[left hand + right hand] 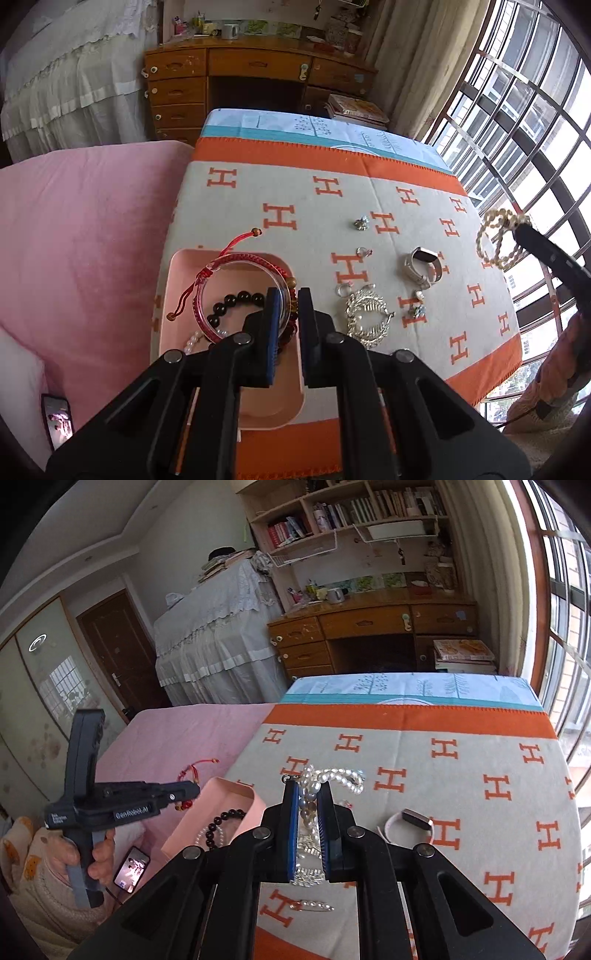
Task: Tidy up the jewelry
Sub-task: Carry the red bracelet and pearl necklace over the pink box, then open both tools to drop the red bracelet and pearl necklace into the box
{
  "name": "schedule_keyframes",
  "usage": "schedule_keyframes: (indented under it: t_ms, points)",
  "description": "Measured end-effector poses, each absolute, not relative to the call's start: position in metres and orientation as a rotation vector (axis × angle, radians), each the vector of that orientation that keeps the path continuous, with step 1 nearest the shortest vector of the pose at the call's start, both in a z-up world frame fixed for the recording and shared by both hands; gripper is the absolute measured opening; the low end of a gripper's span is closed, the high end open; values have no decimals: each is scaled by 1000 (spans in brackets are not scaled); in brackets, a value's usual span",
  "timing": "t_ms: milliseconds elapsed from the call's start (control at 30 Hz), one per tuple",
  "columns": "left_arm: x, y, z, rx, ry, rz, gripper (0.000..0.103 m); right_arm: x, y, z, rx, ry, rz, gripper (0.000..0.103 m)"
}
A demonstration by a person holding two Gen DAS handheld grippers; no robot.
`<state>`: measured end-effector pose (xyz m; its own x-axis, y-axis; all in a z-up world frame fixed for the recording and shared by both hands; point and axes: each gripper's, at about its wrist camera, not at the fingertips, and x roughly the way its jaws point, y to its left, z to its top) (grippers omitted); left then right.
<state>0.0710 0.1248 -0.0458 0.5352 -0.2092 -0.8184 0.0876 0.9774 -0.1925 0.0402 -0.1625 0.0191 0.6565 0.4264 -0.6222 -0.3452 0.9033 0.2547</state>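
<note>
A pink tray (275, 406) sits at the table's left edge and holds a black bead bracelet (236, 301) and a white pearl string (194, 339). My left gripper (288, 295) is shut on a clear bangle wrapped in red cord (236, 262), held over the tray. My right gripper (308, 788) is shut on a pearl bracelet (332, 775), held above the table; it also shows in the left wrist view (496, 240). Lying on the cloth are a silver necklace (367, 317), a smart band (424, 266) and small earrings (361, 222).
The table carries an orange and grey H-pattern cloth (295, 192). A pink bed (81, 236) lies to the left, with a phone (57, 415) on it. A wooden desk (255, 74) stands behind. A barred window (517, 110) is to the right. A pearl pin (314, 906) lies near the front edge.
</note>
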Motion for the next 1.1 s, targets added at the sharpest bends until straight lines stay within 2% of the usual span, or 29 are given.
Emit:
schedule_keyframes:
  t_ms: [233,467,733,1100]
  points:
    - [48,149,-78,-169,983,-103,7,44,-87,44,60,710,562,10]
    - [38,153,-116,-232,1013,-81,7,51,-16,39,30,735,663,10]
    - [33,156,-130,-253,991,-79,7,65,56,-11,-36,866,677,10]
    - [28,163,-128,-208,954,-68,10,99,80,-91,-44,993,611,10]
